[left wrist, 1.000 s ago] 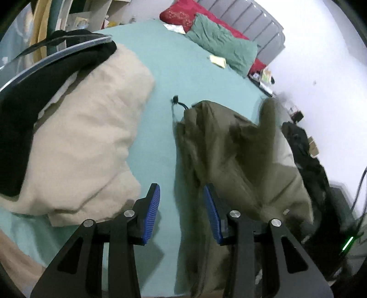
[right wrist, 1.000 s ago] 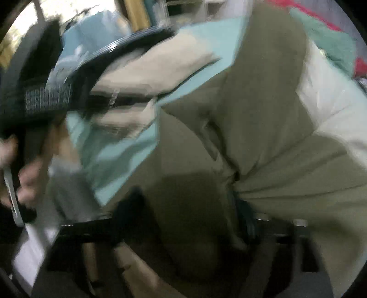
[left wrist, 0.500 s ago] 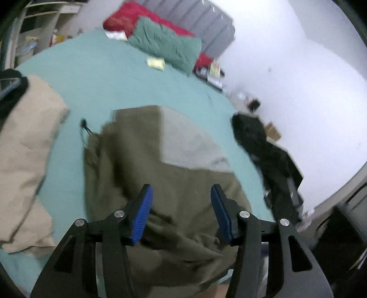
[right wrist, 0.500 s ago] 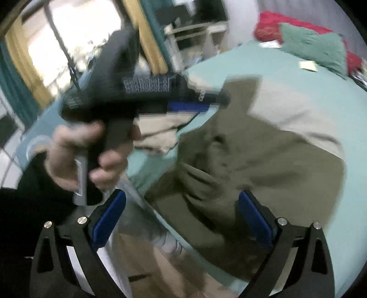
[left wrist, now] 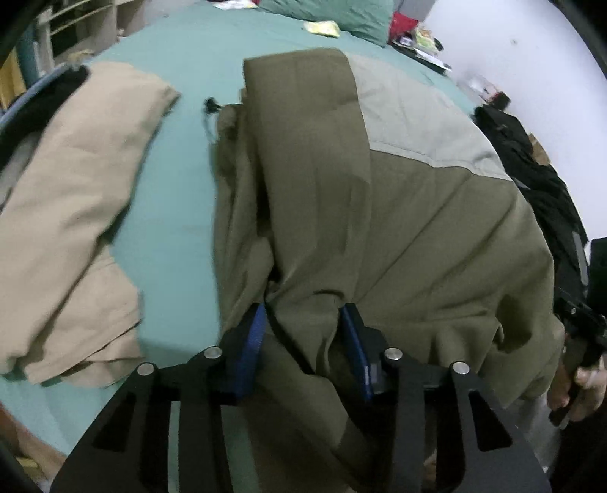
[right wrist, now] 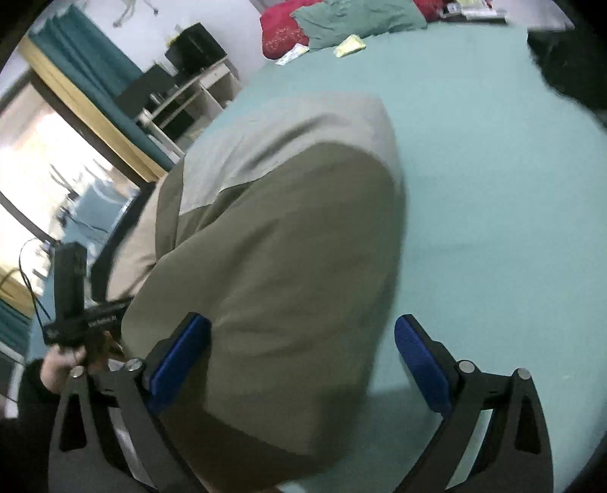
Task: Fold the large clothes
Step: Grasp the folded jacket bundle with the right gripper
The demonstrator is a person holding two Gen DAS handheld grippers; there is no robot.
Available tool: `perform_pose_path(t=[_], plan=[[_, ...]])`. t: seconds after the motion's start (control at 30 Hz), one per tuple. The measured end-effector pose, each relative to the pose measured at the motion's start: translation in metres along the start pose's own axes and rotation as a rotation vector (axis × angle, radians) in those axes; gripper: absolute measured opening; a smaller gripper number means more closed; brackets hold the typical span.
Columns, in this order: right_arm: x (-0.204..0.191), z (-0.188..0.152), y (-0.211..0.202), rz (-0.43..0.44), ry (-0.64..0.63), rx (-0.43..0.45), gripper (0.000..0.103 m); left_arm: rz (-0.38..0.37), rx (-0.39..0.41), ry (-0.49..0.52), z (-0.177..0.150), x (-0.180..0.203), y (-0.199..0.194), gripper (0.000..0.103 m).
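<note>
An olive jacket (left wrist: 417, 235) with a paler grey-green panel is spread on the bed (left wrist: 178, 227), which is covered by a teal sheet. A bunched fold of the jacket's near edge is seen between the blue pads of the left tongs (left wrist: 303, 341), which are set fairly narrow around it; whether the cloth is actually pinched cannot be told. In the right wrist view the same jacket (right wrist: 273, 265) fills the middle, and the right tongs (right wrist: 303, 364) are held wide apart, the left pad over the fabric and the right pad over bare sheet beside the jacket's edge. Nothing is gripped there.

A beige garment (left wrist: 68, 212) is laid to the left of the jacket, well apart from it, with a strip of sheet between them. A dark drawstring end (left wrist: 210, 104) is visible at the jacket's far left corner. A green pillow (right wrist: 356, 17) and a red pillow (right wrist: 282, 28) are placed at the head of the bed. Dark clothing (left wrist: 531, 170) is heaped off the right side of the bed. Shelving (right wrist: 189, 98) and teal curtains (right wrist: 87, 49) are seen beside a bright window.
</note>
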State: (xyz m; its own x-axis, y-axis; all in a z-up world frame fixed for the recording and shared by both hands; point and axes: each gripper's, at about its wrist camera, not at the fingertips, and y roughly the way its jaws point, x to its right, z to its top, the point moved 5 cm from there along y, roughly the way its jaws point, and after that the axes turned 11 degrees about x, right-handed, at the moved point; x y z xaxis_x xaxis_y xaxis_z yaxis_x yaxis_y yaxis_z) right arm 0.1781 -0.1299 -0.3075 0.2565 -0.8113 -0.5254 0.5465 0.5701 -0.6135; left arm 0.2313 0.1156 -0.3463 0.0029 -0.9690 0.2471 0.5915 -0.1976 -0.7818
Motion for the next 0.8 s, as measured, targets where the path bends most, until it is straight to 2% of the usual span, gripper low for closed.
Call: perform_pose_path(t=[0.03,0.1,0.17,0.2,0.27,0.3,0.33,0.4,0.5,0.57,0.67,0.8], plan=[[-0.002,-0.002,0.008,0.013,0.020,-0.008,0.098,0.007,0.013,-0.003,0.000,-0.002,-0.005,0.040],[0.002,-0.011,0.026,0.093,0.133,-0.050,0.100,0.004,0.037,-0.007,-0.001,-0.004,-0.021,0.040],[0.012,-0.021,0.044,0.212,0.302,-0.097,0.102,-0.011,0.052,-0.020,-0.001,-0.005,-0.029,0.040],[0.011,-0.023,0.043,0.232,0.310,-0.075,0.100,-0.022,0.055,-0.032,0.000,-0.005,-0.030,0.040],[0.001,-0.021,0.040,0.221,0.274,-0.068,0.080,-0.068,0.070,-0.063,0.000,-0.003,-0.037,0.040],[-0.002,-0.020,0.038,0.197,0.256,-0.065,0.059,-0.079,0.077,-0.066,-0.002,-0.004,-0.041,0.040],[-0.004,-0.018,0.032,0.162,0.219,-0.062,0.045,-0.084,0.084,-0.067,-0.001,-0.001,-0.045,0.040],[-0.006,-0.016,0.023,0.140,0.199,-0.057,0.039,-0.104,0.115,-0.073,0.000,0.006,-0.057,0.041],[-0.010,-0.009,-0.001,0.049,0.102,-0.047,0.037,-0.116,0.160,-0.069,-0.001,0.012,-0.078,0.049],[-0.007,-0.001,-0.025,-0.032,0.014,-0.015,0.037,-0.134,0.180,-0.080,0.003,0.020,-0.085,0.051],[0.020,0.000,-0.075,-0.164,-0.083,0.019,0.037,-0.172,0.187,-0.094,0.004,0.036,-0.083,0.055],[0.064,0.001,-0.110,-0.268,-0.091,0.006,0.038,-0.214,0.164,-0.126,0.001,0.069,-0.063,0.062]])
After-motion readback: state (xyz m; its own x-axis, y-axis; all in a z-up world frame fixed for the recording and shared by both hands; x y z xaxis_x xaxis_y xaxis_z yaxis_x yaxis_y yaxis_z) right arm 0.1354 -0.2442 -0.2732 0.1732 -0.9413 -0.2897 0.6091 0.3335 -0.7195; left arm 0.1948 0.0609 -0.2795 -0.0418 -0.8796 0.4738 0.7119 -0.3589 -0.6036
